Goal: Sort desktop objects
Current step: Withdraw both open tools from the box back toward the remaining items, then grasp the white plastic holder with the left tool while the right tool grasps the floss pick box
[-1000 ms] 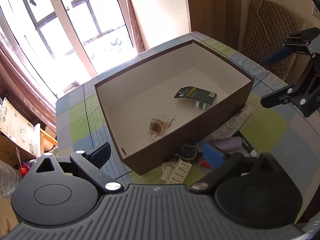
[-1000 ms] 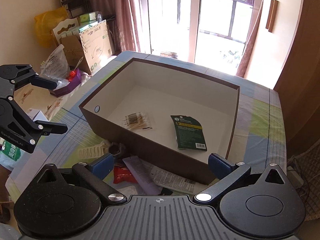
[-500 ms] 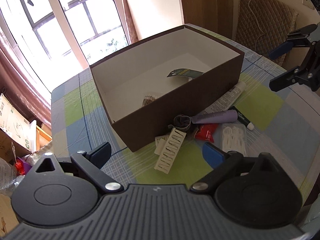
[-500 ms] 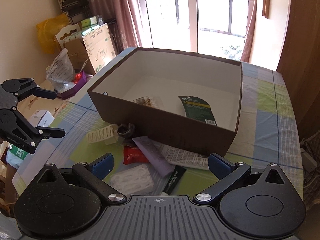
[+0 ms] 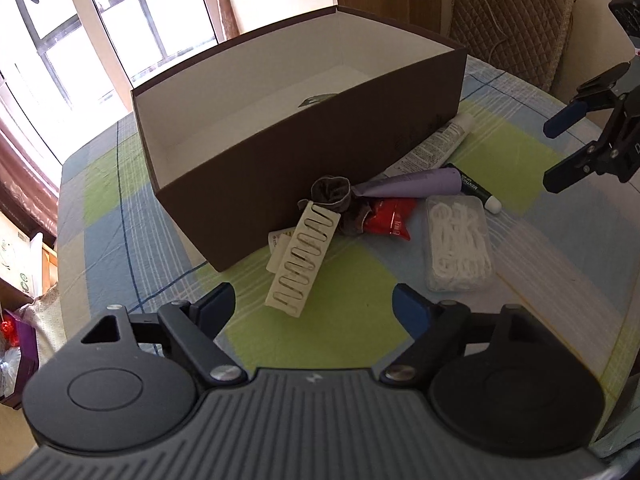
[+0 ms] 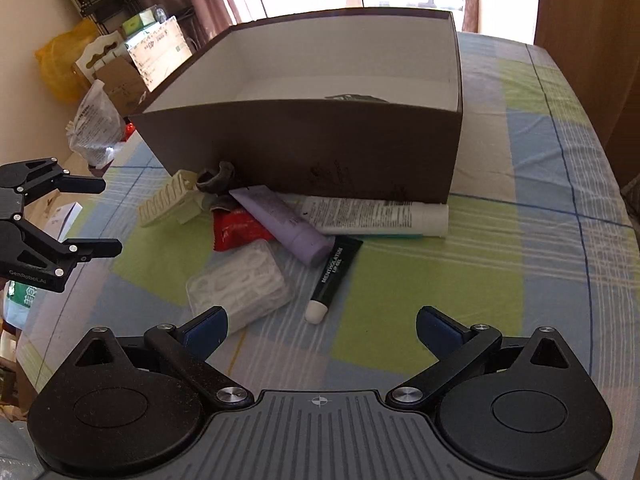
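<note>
A brown box (image 5: 304, 148) (image 6: 304, 148) with a white inside stands on the checked tablecloth; only a dark packet's edge (image 5: 316, 99) shows inside. Against its near wall lie a cream clip card (image 5: 302, 258) (image 6: 164, 200), a dark hair tie (image 5: 332, 192) (image 6: 216, 178), a red sachet (image 5: 390, 216) (image 6: 236, 226), a purple tube (image 5: 412, 185) (image 6: 284, 218), a white tube (image 5: 436, 146) (image 6: 376, 216), a black lip-balm tube (image 5: 476, 192) (image 6: 334, 276) and a clear case of floss picks (image 5: 456, 244) (image 6: 240, 284). My left gripper (image 5: 314, 306) (image 6: 100, 216) is open, empty, just before the clip card. My right gripper (image 6: 320, 330) (image 5: 554, 152) is open, empty, near the floss case.
The table's left edge drops to cardboard boxes (image 6: 120, 76), a yellow bag (image 6: 60, 64) and plastic bags (image 6: 92, 124). A quilted chair back (image 5: 508, 20) stands behind the table at right. A bright window (image 5: 100, 20) lies beyond the box. Bare cloth (image 6: 520, 240) stretches right of the tubes.
Both grippers have pulled back from above the box and sunk toward the table, so the box's inside is nearly hidden and the loose items now lie in front. Both stay open.
</note>
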Demonstrator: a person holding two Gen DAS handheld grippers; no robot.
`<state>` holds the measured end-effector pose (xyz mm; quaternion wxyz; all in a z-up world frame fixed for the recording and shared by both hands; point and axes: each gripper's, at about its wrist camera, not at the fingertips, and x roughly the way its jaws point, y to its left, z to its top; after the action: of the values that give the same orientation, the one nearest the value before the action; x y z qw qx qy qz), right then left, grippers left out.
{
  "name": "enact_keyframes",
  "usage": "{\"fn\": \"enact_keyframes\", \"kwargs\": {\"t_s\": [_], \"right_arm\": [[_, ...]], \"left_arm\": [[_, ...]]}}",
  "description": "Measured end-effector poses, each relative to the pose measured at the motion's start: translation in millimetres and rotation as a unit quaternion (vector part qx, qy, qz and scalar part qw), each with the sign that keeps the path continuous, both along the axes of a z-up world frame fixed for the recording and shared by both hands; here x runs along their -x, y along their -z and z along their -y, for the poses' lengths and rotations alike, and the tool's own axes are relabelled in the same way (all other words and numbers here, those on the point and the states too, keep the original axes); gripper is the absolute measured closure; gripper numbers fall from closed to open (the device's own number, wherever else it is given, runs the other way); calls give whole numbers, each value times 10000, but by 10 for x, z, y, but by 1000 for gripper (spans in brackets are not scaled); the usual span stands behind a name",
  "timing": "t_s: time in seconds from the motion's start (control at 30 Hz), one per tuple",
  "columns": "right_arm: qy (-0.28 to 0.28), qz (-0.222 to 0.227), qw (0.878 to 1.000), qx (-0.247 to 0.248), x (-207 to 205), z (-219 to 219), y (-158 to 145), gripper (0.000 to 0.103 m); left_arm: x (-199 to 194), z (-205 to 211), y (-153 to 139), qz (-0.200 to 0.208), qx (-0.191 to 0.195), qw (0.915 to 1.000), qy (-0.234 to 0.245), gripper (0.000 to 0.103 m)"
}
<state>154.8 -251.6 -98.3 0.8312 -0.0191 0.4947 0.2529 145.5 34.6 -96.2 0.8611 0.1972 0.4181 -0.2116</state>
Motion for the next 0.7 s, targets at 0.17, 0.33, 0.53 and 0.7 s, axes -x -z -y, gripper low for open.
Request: {"fn": "enact_keyframes", "kwargs": {"t_s": [0.17,0.33,0.53,0.7], "right_arm": [[23,-126,9999,1,-63,54,81,0],[-50,-184,9998,59,-110,96,135,0],[-164,-188,9996,100,-165,89,165,0],[-423,-108,9990,65,-160,-12,146,0]], "left_arm": [[-150,41,184,-60,-138,9999,70,31],[-312,79,338,-112,-294,9993,176,37],[-459,143,455,-221,-372,9987,284,61],[-474,40,425,-392,-128,9991,127,77]]}}
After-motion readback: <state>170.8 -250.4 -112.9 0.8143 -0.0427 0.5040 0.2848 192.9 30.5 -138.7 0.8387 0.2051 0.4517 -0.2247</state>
